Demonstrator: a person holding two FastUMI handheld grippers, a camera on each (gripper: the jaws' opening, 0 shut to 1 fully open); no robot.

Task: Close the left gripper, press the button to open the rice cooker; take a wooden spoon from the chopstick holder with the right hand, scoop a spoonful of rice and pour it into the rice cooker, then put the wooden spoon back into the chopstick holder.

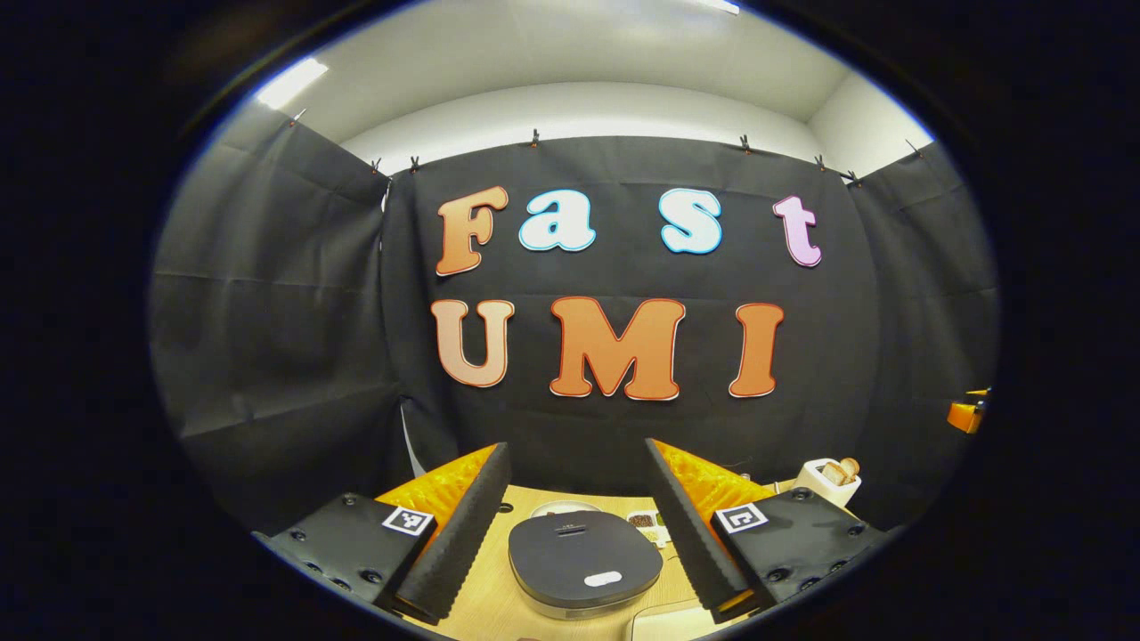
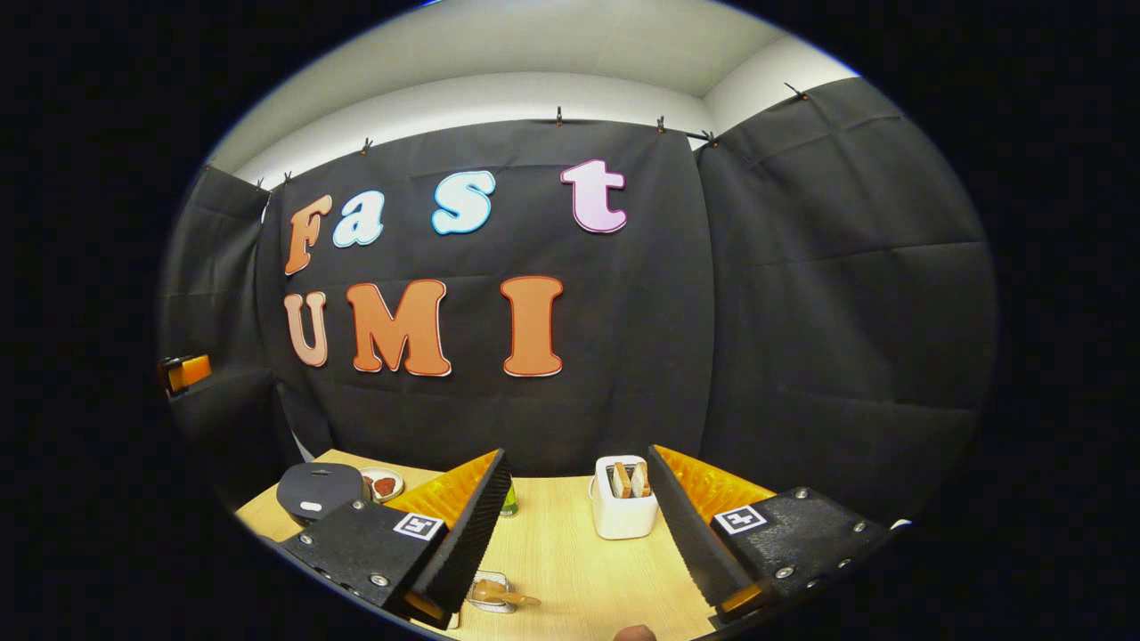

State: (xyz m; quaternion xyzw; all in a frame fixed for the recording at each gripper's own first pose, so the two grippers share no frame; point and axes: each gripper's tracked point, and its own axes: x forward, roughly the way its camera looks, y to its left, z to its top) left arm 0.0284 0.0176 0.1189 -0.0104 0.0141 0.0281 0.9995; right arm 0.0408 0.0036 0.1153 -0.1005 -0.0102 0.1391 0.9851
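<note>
The rice cooker [image 1: 583, 556] sits low on the wooden table [image 1: 481, 605], its dark lid shut and a pale button [image 1: 603, 579] at the front. My left gripper [image 1: 575, 463] hangs open above and in front of it, with nothing between the fingers. In the right gripper view the cooker [image 2: 321, 490] is far left. The white chopstick holder [image 2: 623, 509], with wooden pieces sticking out of it, stands just ahead of my open, empty right gripper [image 2: 577, 458]. The same holder [image 1: 828, 481] appears at the right in the left gripper view.
A small plate with red food [image 2: 383, 485] lies behind the cooker. A green item [image 2: 508, 503] is half hidden by my right gripper's left finger. A small clear dish holding a wooden piece [image 2: 494, 592] sits near the table's front edge. Compartmented dish [image 1: 646, 525] behind the cooker.
</note>
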